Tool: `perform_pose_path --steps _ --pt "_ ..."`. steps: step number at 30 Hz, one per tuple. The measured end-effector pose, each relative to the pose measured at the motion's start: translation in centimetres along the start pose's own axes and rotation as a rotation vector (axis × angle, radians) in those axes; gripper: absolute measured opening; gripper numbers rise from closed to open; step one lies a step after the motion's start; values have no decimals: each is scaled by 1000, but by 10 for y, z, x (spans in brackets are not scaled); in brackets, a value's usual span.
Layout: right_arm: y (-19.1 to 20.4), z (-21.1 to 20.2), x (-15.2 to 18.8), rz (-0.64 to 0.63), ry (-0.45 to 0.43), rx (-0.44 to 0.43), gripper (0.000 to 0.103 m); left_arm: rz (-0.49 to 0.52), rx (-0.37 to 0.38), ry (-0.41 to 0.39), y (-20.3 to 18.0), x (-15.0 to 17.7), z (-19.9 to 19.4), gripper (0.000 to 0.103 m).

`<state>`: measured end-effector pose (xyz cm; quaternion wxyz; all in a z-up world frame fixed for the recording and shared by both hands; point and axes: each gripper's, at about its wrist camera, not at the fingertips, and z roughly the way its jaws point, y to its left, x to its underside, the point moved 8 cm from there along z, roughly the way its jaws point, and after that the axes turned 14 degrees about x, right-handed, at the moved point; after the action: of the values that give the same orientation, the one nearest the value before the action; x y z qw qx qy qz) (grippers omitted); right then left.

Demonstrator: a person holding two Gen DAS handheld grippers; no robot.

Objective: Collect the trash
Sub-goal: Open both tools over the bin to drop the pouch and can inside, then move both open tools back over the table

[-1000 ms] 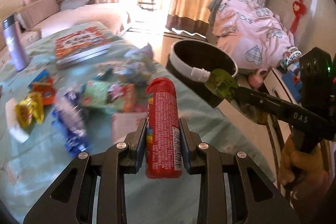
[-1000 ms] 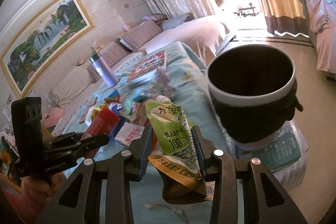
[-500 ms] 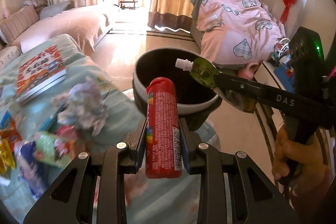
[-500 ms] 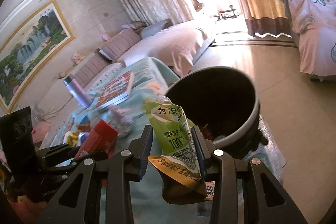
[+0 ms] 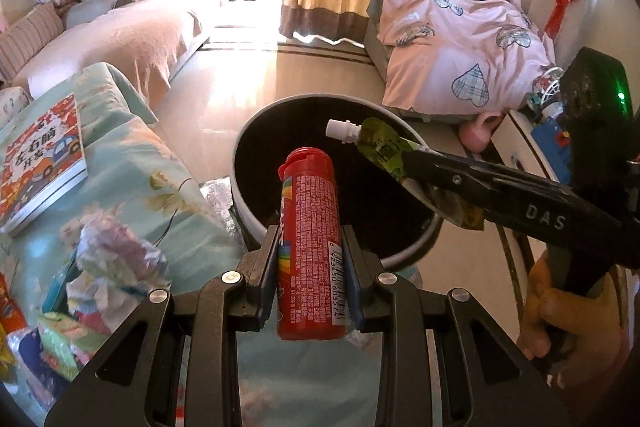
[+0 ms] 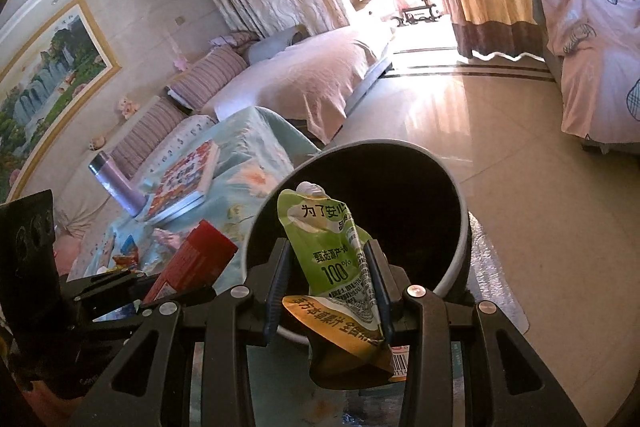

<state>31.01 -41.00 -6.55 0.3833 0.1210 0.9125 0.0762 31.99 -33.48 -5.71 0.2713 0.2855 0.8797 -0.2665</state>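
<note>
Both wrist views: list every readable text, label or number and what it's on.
"为了安心" and "100%": green spouted pouch held in the right tongs; its other lines are too blurred.
"DAS": arm of the right tongs, left wrist view.
"左右脑开发": book cover on the table.
"6 923450 605574" (digits approximate): barcode on the red tube in the left tongs; its fine print is unreadable.
Snack wrappers: blurred.

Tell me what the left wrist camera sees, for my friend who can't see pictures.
The left gripper grips a red tube over a dark round bin on the floor. From the right, the right gripper holds a green pouch above the bin's rim.
</note>
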Motion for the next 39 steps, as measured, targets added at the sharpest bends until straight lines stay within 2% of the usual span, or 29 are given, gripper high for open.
perform_pose_path --steps 11,13,15,17,22,27,33,39 --pt "-16 17 -11 19 55 15 39 -24 -3 39 5 -14 23 28" --pt "-15 19 -12 22 57 17 39 -33 -6 44 6 -15 24 33" --pt "-15 20 -15 22 61 15 42 -39 -3 37 7 -17 23 52" --pt "-17 21 -16 35 62 15 43 -37 -5 13 4 -17 17 59" --pt "-19 16 -13 62 49 4 57 -36 -8 -24 5 -9 -5 59" --pt "-10 -1 -6 77 -2 -32 80 -57 -7 -58 10 15 -31 59" --pt "11 -27 12 83 -55 -58 92 -109 -16 -98 24 53 -68 59" --pt "43 -44 45 73 -68 -100 94 -183 -48 -126 48 89 -102 59"
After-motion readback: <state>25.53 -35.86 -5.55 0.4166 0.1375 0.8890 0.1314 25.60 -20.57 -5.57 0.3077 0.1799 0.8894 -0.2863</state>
